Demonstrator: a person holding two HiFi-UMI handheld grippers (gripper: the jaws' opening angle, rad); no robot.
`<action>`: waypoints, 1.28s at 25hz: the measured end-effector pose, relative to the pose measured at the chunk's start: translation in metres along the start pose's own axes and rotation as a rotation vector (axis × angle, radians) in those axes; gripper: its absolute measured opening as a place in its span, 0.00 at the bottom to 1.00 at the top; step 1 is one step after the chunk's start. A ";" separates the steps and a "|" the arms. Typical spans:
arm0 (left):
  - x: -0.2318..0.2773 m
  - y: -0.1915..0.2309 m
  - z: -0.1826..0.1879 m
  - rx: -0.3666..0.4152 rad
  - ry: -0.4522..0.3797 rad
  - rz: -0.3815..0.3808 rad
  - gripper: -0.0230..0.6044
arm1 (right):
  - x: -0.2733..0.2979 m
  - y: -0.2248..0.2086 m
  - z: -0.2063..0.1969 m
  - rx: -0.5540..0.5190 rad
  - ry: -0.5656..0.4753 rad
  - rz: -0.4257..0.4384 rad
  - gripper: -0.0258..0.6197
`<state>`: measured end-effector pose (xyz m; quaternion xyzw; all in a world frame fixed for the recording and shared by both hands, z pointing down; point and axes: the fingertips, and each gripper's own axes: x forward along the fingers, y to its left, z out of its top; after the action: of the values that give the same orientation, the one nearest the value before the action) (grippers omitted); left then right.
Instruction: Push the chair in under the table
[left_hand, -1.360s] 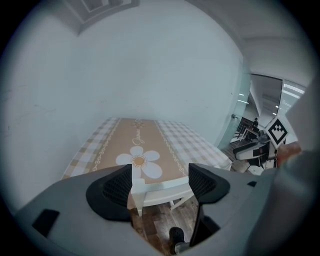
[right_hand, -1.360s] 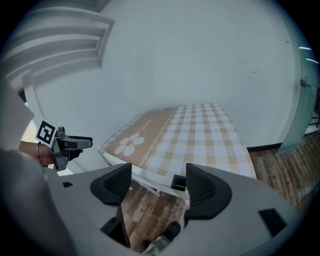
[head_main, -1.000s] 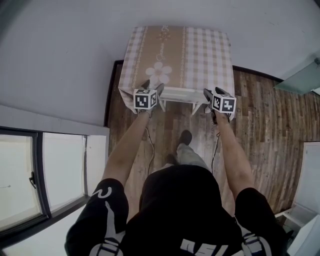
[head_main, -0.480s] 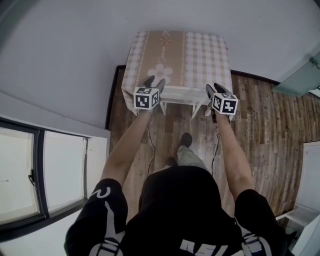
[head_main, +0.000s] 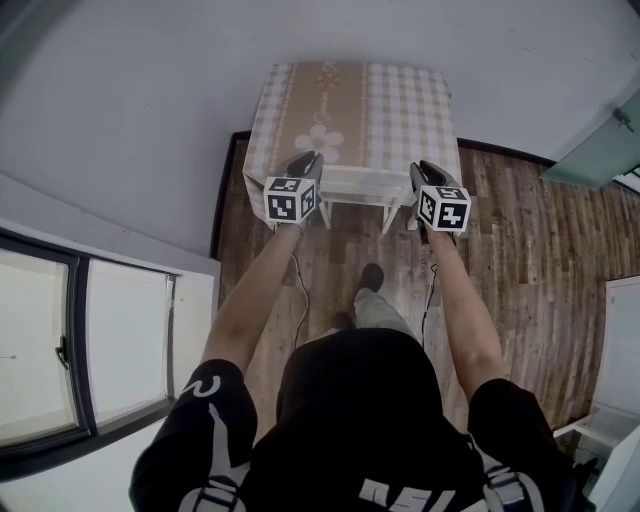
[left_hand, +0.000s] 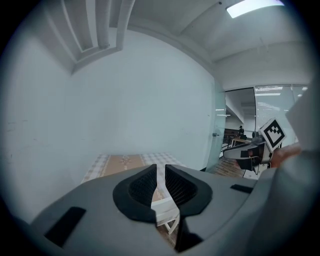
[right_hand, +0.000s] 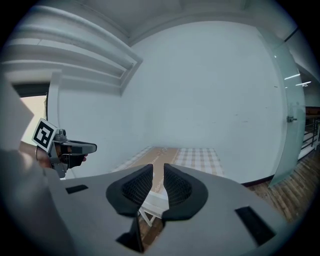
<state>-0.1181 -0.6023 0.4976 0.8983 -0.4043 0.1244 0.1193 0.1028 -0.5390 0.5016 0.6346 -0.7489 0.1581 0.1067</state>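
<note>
Checked cloth with a brown, flower-printed band covers the table (head_main: 410, 100), which stands against a white wall (head_main: 130, 110) on a wood floor (head_main: 510, 240). A window (head_main: 60, 350) lies to the left. Script on the band is too small to read. The white chair (head_main: 355, 187) sits tucked under the table's near edge, its back rail running left to right and its seat toward the wall. The left gripper (head_main: 306, 160) and right gripper (head_main: 424, 168) hover over the rail's ends. Their jaws have just been closing to a thin slit and hold nothing.

Ahead of the 2 jaw pairs, table (head_main: 400, 105) and wall (head_main: 140, 110) block; chair (head_main: 358, 187) just below; floor (head_main: 515, 235) open right of them.
</note>
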 end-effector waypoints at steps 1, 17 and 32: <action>-0.003 -0.002 0.001 0.009 -0.009 -0.001 0.14 | -0.002 0.003 0.000 -0.006 -0.004 -0.002 0.16; -0.026 -0.014 -0.002 0.058 -0.029 0.016 0.08 | -0.026 0.006 -0.003 0.002 -0.038 -0.008 0.06; -0.028 -0.021 -0.006 0.079 -0.011 0.033 0.08 | -0.030 -0.003 -0.011 -0.003 -0.028 -0.004 0.06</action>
<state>-0.1213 -0.5674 0.4914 0.8962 -0.4143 0.1370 0.0795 0.1104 -0.5082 0.5012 0.6381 -0.7493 0.1480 0.0974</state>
